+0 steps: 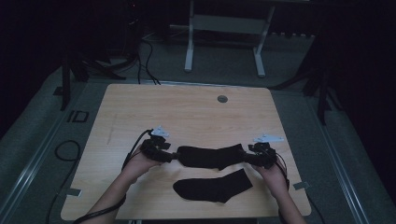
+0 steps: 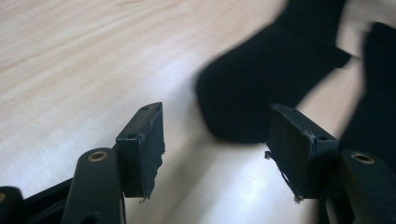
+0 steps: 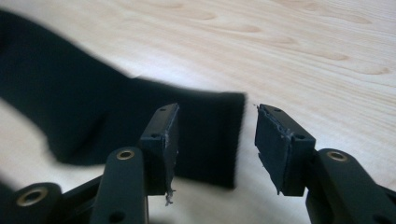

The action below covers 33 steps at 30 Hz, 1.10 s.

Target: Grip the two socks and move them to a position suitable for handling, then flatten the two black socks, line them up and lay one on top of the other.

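Two black socks lie on the wooden table (image 1: 187, 112). In the high view the farther sock (image 1: 210, 156) stretches flat between my two grippers, and the second sock (image 1: 215, 187) lies nearer the front edge. My left gripper (image 1: 173, 156) is at the farther sock's left end, my right gripper (image 1: 246, 157) at its right end. In the left gripper view, my left gripper (image 2: 215, 116) is open, and the sock's rounded end (image 2: 252, 88) lies just past its tips. In the right gripper view, my right gripper (image 3: 217, 112) is open low over the sock's cuff (image 3: 205, 135), gripping nothing.
A round grommet (image 1: 222, 99) sits near the table's far edge. A white desk frame (image 1: 224, 37) stands on the floor behind. Cables (image 1: 65, 149) lie on the floor at the left. Bare wood spreads across the table's far half.
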Each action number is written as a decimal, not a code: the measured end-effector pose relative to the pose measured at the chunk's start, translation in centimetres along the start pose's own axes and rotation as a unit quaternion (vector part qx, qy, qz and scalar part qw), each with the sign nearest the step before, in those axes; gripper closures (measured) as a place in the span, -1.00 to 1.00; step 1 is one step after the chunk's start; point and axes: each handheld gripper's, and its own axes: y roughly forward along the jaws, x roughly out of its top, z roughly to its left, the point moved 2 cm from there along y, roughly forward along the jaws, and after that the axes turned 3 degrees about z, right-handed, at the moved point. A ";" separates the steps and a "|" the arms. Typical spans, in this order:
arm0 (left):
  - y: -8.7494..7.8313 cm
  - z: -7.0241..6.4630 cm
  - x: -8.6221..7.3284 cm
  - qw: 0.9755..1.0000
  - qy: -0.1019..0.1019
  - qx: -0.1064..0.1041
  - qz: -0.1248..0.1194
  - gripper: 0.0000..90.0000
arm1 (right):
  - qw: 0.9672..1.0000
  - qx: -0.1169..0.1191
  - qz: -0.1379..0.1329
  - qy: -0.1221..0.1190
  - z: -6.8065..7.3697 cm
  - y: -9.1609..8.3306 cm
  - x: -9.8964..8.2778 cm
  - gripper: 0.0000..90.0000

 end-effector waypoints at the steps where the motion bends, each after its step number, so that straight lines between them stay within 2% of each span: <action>1: -0.4 -0.5 -0.3 1.000 0.000 -0.007 -0.005 -0.19 | 1.000 0.003 -0.001 -0.007 0.5 -0.5 -0.3 0.09; 2: -0.4 -0.5 -0.3 1.000 0.000 -0.007 -0.005 -0.21 | 1.000 0.003 -0.001 -0.007 0.5 -0.5 -0.3 0.09; 3: -0.9 -1.4 -1.0 1.000 0.005 -0.017 -0.006 -0.21 | 1.000 0.009 -0.001 -0.013 0.8 -0.8 -0.6 0.09; 4: -1.1 -2.0 -1.4 1.000 0.008 -0.016 -0.004 -0.21 | 1.000 0.019 0.001 -0.015 1.4 -1.4 -1.3 0.09; 8: -1.3 -3.9 -3.4 0.999 0.008 -0.042 -0.002 -0.21 | 0.999 0.032 0.012 -0.012 2.2 -2.2 -3.3 0.09; 12: -0.7 -5.1 -5.1 0.998 0.002 -0.057 0.013 -0.21 | 0.999 0.045 0.029 -0.002 2.7 -2.6 -5.2 0.10; 14: -0.1 -5.5 -5.7 0.998 0.001 -0.052 0.023 -0.19 | 0.998 0.044 0.039 -0.002 2.9 -2.7 -6.0 0.12; 16: 0.5 -5.7 -6.1 0.998 -0.003 -0.059 0.028 -0.16 | 0.998 0.046 0.046 0.000 2.9 -2.7 -6.6 0.16; 19: 1.1 -5.8 -6.3 0.997 -0.003 -0.070 0.028 0.02 | 0.998 0.043 0.055 -0.004 3.0 -2.5 -7.2 0.33; 21: 1.4 -5.9 -6.3 0.997 0.001 -0.066 0.034 0.18 | 0.997 0.041 0.059 -0.010 3.1 -2.5 -7.4 0.43; 24: 1.8 -6.1 -6.1 0.996 0.005 -0.075 0.038 0.32 | 0.997 0.043 0.060 -0.010 3.2 -2.5 -7.4 0.59; 26: 1.9 -6.3 -6.0 0.996 0.016 -0.071 0.043 0.35 | 0.997 0.040 0.062 -0.014 3.3 -2.5 -7.4 0.65; 29: 2.1 -6.5 -5.9 0.996 0.023 -0.070 0.048 0.52 | 0.997 0.035 0.060 -0.020 3.4 -2.5 -7.4 0.75; 32: 2.1 -6.6 -5.9 0.997 0.026 -0.059 0.048 0.81 | 0.997 0.034 0.059 -0.023 3.5 -2.5 -7.4 0.80; 33: 2.2 -6.6 -5.9 0.997 0.026 -0.053 0.048 0.81 | 0.997 0.034 0.059 -0.024 3.5 -2.5 -7.5 0.83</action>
